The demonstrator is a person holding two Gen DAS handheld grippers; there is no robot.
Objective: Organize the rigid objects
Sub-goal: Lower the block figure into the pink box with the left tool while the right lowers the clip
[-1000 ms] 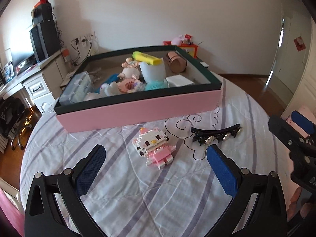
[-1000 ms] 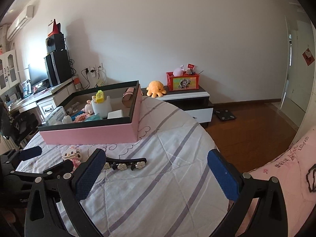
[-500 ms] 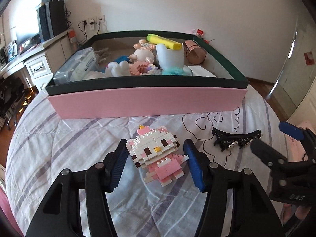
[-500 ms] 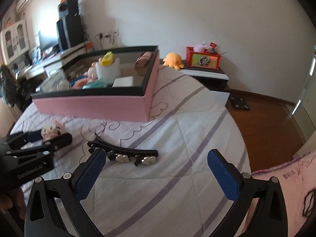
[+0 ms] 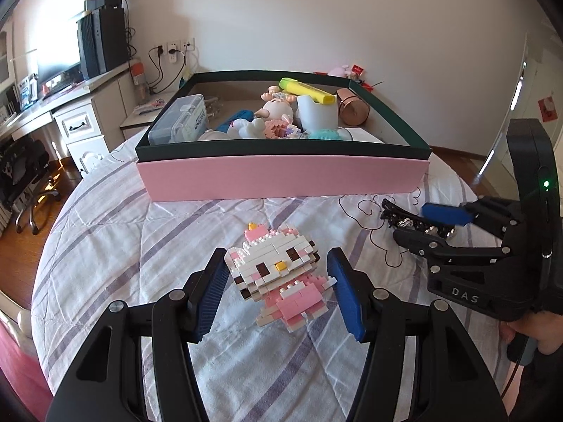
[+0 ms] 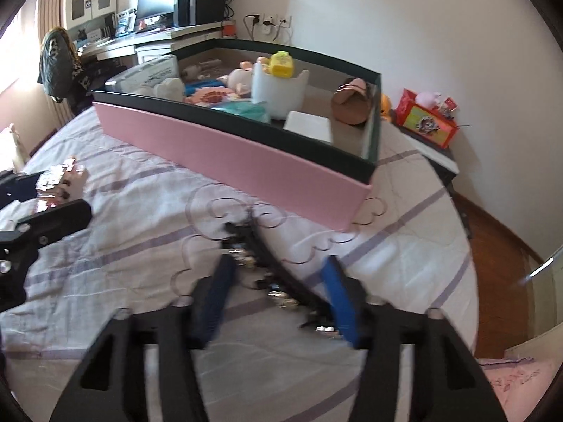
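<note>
Pink and white blocks fill my left view: the toy cat figure (image 5: 278, 274) lies on the striped bed quilt (image 5: 140, 246), in front of the pink box (image 5: 281, 176). My left gripper (image 5: 278, 260) has just been closing around it and now pinches it. One blue pad sits against the side of the head, the other against the arm side, though that second contact is a fine call from here.

Over to the right, and it is all smear. My right gripper (image 6: 278, 267) has just been closing too, with the black hair clip (image 6: 260, 256) running slantwise between the fingers on the quilt. One end of the clip disappears behind a pad, and I cannot tell whether the pads actually press on it.

The box's near wall hides the lower halves of the things inside; only a yellow marker, a white cup and a doll show clearly. A hand (image 5: 535, 334) is cut off at the frame edge.
</note>
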